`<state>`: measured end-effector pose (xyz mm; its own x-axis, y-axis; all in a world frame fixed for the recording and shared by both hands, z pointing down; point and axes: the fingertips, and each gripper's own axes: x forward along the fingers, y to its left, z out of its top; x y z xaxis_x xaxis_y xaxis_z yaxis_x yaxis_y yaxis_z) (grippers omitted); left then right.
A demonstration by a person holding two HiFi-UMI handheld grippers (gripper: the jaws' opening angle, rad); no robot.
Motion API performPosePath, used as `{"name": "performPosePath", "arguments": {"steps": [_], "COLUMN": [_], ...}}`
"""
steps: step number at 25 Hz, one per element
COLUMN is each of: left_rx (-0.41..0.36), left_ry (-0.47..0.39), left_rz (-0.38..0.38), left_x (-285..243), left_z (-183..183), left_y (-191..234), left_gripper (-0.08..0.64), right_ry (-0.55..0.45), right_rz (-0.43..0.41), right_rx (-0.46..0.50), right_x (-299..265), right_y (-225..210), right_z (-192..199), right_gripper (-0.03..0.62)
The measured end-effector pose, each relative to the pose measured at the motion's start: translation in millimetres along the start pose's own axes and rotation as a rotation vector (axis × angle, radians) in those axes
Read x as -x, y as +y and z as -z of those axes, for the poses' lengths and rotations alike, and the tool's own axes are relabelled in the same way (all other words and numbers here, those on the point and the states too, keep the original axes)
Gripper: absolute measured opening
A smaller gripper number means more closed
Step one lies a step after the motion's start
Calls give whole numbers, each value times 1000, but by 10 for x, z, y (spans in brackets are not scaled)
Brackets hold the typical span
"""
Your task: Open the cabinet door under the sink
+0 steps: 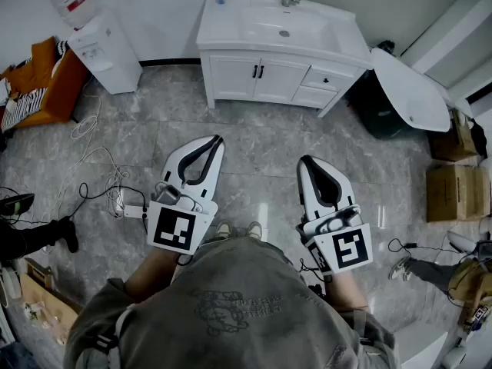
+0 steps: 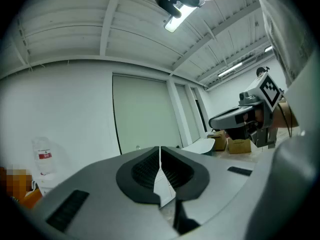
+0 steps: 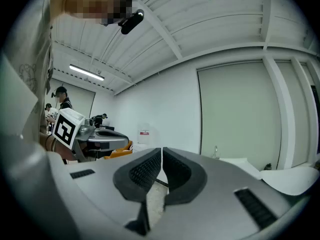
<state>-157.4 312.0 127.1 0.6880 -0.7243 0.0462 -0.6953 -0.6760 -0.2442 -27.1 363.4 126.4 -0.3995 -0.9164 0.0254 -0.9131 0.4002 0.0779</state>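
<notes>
The left gripper (image 1: 217,140) has its jaws pressed together with nothing between them; its own view shows the 2 ribbed pads meeting along a thin seam. The right gripper (image 1: 306,161) is the same: jaws together, pinching nothing. The 2 are held level, side by side in front of the person's (image 1: 231,314) waist, tips pointing forward.

Below the tips lies bare grey floor (image 1: 261,141). Out to the left of the left gripper, loose cables (image 1: 104,171) trail over the tiles, and further ahead on that side a water dispenser (image 1: 104,52) stands by the wall.

Straight ahead of both tools, well apart from them, stands the white cabinet (image 1: 231,56) with the sink (image 1: 284,28) on top. Its 2 doors (image 1: 234,78) sit flush and shut, and 2 dark handles (image 1: 258,71) meet at the middle seam. 2 drawers (image 1: 327,79) are beside the doors, more in line with the right gripper.

By my reading, the task has not begun: no door is ajar and neither tool is near a handle. What is left is everything: closing the gap across the floor, spreading 1 gripper's jaws, taking hold of a handle and swinging that door outward.
</notes>
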Motion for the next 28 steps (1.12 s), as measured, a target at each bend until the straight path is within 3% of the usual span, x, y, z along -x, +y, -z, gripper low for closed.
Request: {"name": "performPosePath", "arguments": {"steps": [15,28], "left_rx": [-21,-22], "left_ry": [19,46], "left_rz": [-11,-39], "left_x": [-198,-406], "left_z": [-132,-118], "left_y": [-324,-649], "left_gripper": [23,23], "right_ry": [-41,-36], "right_rz": [12,-47], "right_rx": [-39,-47], "right_x": [236,397], "right_y": [-380,-652], "right_z": [21,171], "right_gripper": [32,32]}}
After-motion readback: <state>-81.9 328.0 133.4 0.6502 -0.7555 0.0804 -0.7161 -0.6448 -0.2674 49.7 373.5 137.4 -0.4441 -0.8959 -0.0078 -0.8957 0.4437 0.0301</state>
